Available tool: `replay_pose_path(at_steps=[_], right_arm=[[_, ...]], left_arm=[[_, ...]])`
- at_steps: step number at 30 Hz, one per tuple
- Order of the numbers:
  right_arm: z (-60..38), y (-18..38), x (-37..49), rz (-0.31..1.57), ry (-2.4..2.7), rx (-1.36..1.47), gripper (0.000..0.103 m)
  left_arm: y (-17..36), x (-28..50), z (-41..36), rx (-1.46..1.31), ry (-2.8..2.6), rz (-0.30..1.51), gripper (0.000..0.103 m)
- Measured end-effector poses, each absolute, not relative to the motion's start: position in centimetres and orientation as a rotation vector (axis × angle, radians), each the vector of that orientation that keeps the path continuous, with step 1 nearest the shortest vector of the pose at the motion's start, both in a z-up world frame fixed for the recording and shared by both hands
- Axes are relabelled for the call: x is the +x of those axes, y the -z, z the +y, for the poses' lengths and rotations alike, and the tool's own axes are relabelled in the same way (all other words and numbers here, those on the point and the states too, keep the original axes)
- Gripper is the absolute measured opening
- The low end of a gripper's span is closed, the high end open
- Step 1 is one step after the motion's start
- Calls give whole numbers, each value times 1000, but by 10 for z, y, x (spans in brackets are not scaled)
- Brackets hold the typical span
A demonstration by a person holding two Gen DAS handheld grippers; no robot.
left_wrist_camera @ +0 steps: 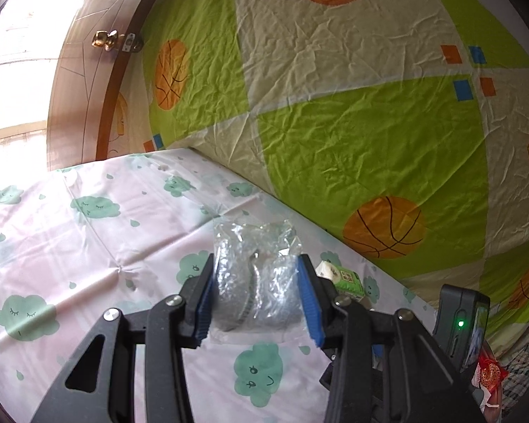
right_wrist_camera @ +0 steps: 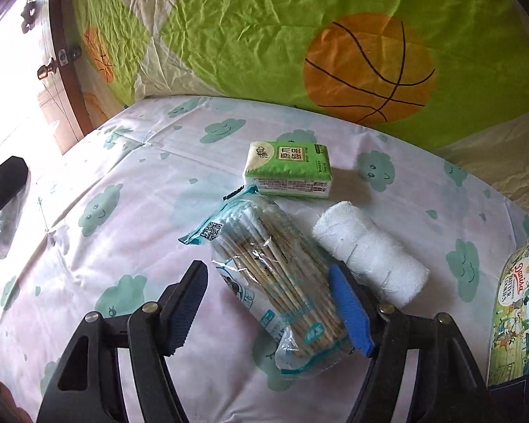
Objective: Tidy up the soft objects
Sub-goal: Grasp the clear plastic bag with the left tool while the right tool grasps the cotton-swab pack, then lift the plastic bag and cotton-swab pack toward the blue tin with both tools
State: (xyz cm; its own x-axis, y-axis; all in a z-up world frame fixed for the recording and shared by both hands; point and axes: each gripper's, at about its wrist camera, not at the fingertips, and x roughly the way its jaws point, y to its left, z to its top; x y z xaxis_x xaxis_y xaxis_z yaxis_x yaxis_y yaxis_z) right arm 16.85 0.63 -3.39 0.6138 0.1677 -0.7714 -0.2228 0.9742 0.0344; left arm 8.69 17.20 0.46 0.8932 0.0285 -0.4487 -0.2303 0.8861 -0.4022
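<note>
Left gripper (left_wrist_camera: pixel 257 303) is clenching a clear bag (left_wrist_camera: pixel 255 275) holding something grey; both blue pads (left_wrist_camera: pixel 308 303) are pressing into its sides at the lower centre of the left wrist frame. Whether the bag is resting on the sheet (left_wrist_camera: pixel 88 246) or lifted off it, I cannot tell. Just to the right of the gripper's right finger, a green tissue pack (left_wrist_camera: pixel 345 278) is peeking out. At the lower right edge a black device (left_wrist_camera: pixel 462 320) with a green light is showing, with a red packet (left_wrist_camera: pixel 490 373) below it.

Right gripper (right_wrist_camera: pixel 268 303) is standing released at the lower centre of the right wrist frame, its jaws straddling a pack of cotton swabs (right_wrist_camera: pixel 275 282). The blue right pad (right_wrist_camera: pixel 351 310) is lying along the pack's right edge, seemingly touching it; the left pad (right_wrist_camera: pixel 187 306) is standing clear, with bare sheet between. The pack is lying slantwise on the sheet (right_wrist_camera: pixel 141 194), which is pale pink with teal clouds. Just right of the blue pad a white gauze roll (right_wrist_camera: pixel 366 253) is lying tilted, close beside the swabs. Above both, at centre frame, the tissue pack (right_wrist_camera: pixel 287 169) is lying flat, its near edge next to the swab pack's top corner. At the right edge a cookie tin (right_wrist_camera: pixel 515 310) is showing in part. At the left edge the other gripper's black finger (right_wrist_camera: pixel 3 183) is showing with clear plastic beneath it.

A green and cream cloth (right_wrist_camera: pixel 264 35) printed with orange basketballs is rising behind the sheet across the upper frame. At the upper left a brown wooden door (left_wrist_camera: pixel 84 81) with a brass knob is standing against bright light.
</note>
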Motion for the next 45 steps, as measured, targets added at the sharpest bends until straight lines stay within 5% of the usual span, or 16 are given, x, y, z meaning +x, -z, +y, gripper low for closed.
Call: replay_pose_path(at_steps=[9,12,45], right_arm=[[-7,22,157,829,-259,-15,26],[-10,12,140,767,-318,39,20],[-83,-46,18,374,-176,197,19]], left_arm=[[-2,87,171,-474,-138,459,42],[-2,87,171,-468,-155,457,42],[-15,73,109,-164,-145,314,42]])
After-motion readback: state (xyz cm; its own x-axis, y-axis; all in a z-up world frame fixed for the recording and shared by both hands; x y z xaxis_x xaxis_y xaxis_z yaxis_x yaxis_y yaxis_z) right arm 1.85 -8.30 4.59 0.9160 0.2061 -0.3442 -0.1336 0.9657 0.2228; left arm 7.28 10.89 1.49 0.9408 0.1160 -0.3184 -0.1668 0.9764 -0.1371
